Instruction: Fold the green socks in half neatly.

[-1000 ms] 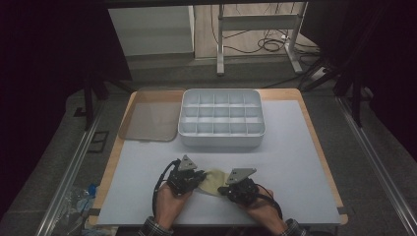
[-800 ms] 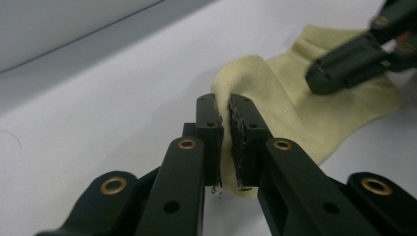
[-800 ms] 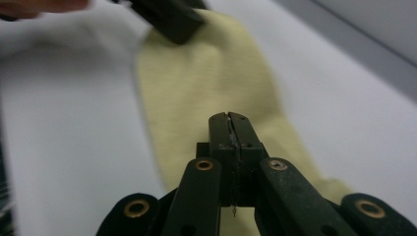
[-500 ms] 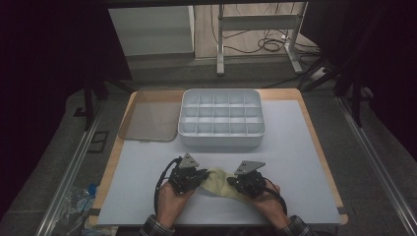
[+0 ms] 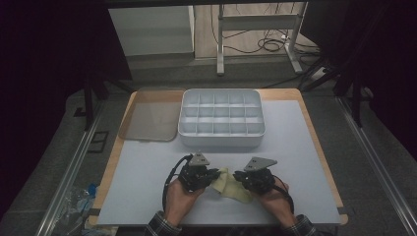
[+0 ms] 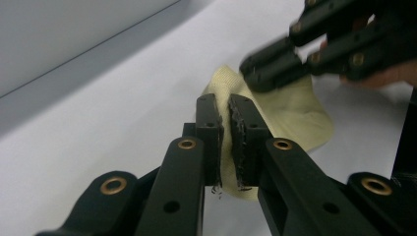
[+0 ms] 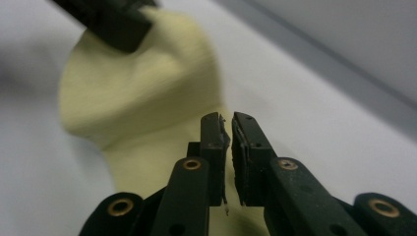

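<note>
1. The left gripper [image 6: 223,105] has its jaws pinched together on an edge of the pale yellow cloth [image 6: 290,108].
2. The right gripper [image 7: 225,123] has just been opening slightly; its jaws stand a narrow slit apart, the cloth [image 7: 142,83] lying beneath and past them (no clear pinch).
3. The cloth [image 5: 230,183] lies rumpled between both grippers on the white mat [image 5: 147,172], near the person's edge, with the compartment tray [image 5: 221,118] and a flat lid [image 5: 150,118] farther back.
4. This looks like mid-fold or spreading. Next, the right gripper likely needs a fresh hold on a free corner.
</note>
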Demonstrator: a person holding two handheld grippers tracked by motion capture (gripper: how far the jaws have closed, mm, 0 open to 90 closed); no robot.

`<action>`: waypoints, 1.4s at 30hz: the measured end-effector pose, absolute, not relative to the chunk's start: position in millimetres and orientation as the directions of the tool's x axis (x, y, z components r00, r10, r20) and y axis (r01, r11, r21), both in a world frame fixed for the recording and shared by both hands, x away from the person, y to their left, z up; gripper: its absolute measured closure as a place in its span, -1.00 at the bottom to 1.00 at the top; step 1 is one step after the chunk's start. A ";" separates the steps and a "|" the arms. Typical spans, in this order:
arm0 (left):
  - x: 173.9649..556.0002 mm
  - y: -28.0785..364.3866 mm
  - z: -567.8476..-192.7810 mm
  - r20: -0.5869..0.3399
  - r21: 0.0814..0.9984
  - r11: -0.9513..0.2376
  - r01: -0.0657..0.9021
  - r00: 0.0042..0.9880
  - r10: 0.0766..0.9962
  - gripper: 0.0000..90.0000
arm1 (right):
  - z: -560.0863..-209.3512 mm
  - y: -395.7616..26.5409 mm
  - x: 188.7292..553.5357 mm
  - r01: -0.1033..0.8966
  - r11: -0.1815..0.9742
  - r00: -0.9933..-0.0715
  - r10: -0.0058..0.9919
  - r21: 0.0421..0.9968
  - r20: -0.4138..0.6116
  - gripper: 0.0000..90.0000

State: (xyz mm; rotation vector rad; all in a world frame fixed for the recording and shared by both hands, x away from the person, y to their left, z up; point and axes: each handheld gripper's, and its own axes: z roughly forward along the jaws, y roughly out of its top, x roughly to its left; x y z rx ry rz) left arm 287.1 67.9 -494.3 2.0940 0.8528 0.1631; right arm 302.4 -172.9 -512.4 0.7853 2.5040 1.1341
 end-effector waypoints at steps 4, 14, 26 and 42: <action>288.8 56.2 -493.5 -0.174 0.747 -0.429 0.508 0.772 0.611 0.85 | -508.8 -192.1 306.4 0.390 0.517 -0.776 0.629 0.762 -0.030 0.77; 296.5 28.3 -498.2 -0.159 0.718 -0.484 0.500 0.795 0.586 0.85 | -503.6 -222.9 306.6 0.435 0.461 -0.723 0.691 0.774 -0.005 0.70; 301.5 10.8 -503.4 -0.198 0.712 -0.484 0.509 0.807 0.557 0.80 | -513.9 -243.0 313.5 0.474 0.460 -0.662 0.748 0.751 -0.040 0.58; 301.7 0.7 -483.0 -0.170 0.775 -0.450 0.444 0.832 0.529 0.32 | -526.7 -253.1 321.1 0.501 0.453 -0.643 0.765 0.737 -0.033 0.39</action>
